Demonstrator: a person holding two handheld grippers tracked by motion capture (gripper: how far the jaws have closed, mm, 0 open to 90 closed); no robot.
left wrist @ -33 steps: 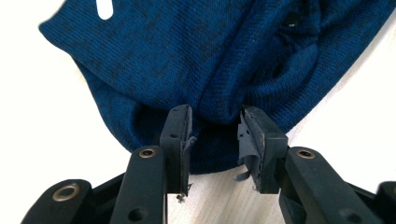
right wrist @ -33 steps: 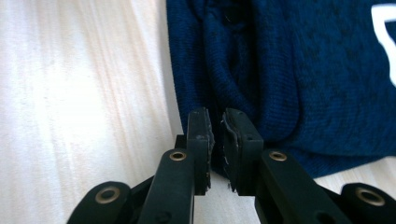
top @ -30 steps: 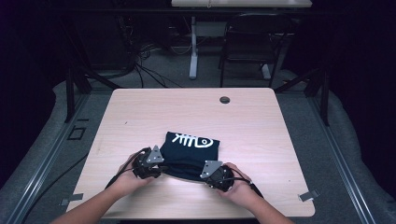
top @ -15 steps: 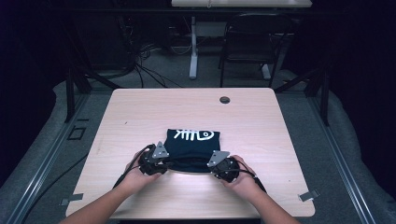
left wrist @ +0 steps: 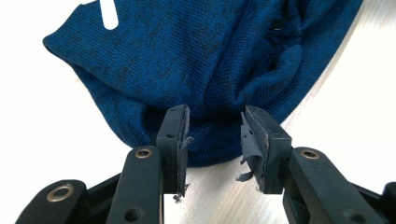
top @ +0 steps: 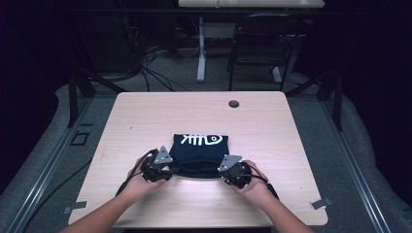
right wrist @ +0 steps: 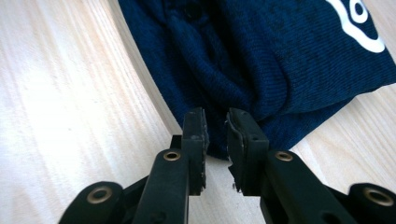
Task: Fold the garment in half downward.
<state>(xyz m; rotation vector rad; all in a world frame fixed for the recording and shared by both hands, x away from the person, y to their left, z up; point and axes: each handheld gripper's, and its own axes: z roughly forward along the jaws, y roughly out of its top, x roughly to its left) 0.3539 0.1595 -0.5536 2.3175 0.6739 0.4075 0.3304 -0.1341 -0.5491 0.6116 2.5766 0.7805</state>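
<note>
1. Left gripper (left wrist: pixel 212 149): jaws have just been opening and stand apart at the near edge of the folded blue garment (top: pixel 200 154), gripping nothing. Back straight off so the fold stays flat.
2. Garment lies mid-table (top: pixel 145 111), white print facing up.
3. Right gripper (right wrist: pixel 215 149): jaws, also just opening, show a narrow gap and hold no cloth. Widen before withdrawing.

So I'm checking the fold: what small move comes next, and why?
Probably draw both back from the folded blue garment: the left hand-held gripper and right hand-held gripper have just been opening, jaws apart at its near edge, gripping no cloth.
</note>
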